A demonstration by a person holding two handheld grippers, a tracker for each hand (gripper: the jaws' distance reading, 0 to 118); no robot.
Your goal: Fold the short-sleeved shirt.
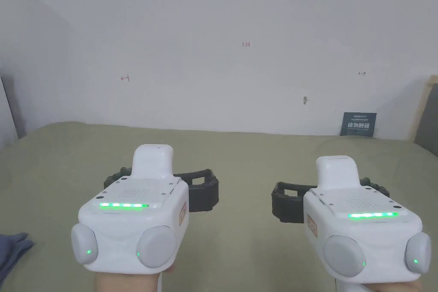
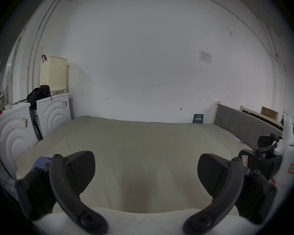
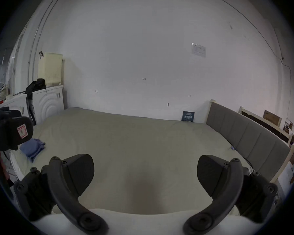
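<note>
The blue shirt [image 3: 33,148] is lying bunched at the far left edge of the bed [image 1: 239,156], well apart from both tools. I am holding my left tool [image 2: 146,174] above the bare sheet, jaws apart and empty. My right tool [image 3: 145,175] is hovering alongside, likewise spread and empty. The reach should go leftward, and I should be seeking a hem or shoulder before closing.

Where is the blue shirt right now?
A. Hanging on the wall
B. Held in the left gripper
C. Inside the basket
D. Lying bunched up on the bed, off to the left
D: the blue shirt lies crumpled on the bed, apart from both open grippers.
</note>
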